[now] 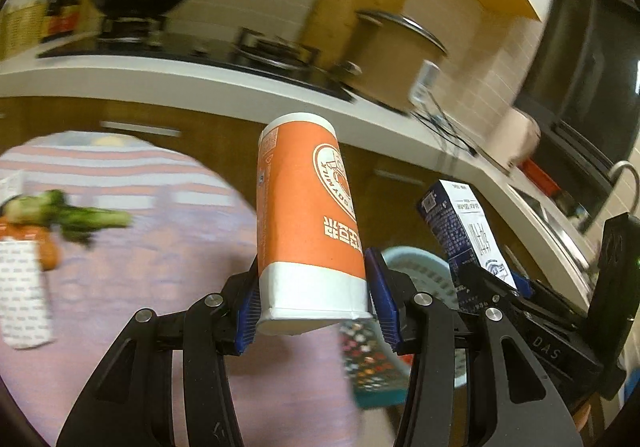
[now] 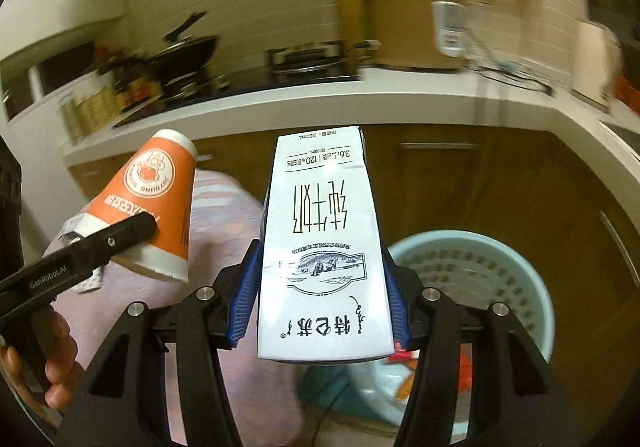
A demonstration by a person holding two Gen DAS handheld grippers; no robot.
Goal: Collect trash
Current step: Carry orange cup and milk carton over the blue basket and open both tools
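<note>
Clamping an orange cup [image 1: 308, 215], the left gripper [image 1: 314, 297] hangs beside the right gripper [image 2: 320, 299], clamped on a carton [image 2: 324, 243] above the bin [image 2: 516, 247].

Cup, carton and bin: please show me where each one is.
cup [image 1: 304, 207]: left wrist view, on its orange side.
carton [image 2: 324, 243]: right wrist view, on its white front face.
bin [image 2: 532, 263]: right wrist view, on its pale blue rim.
</note>
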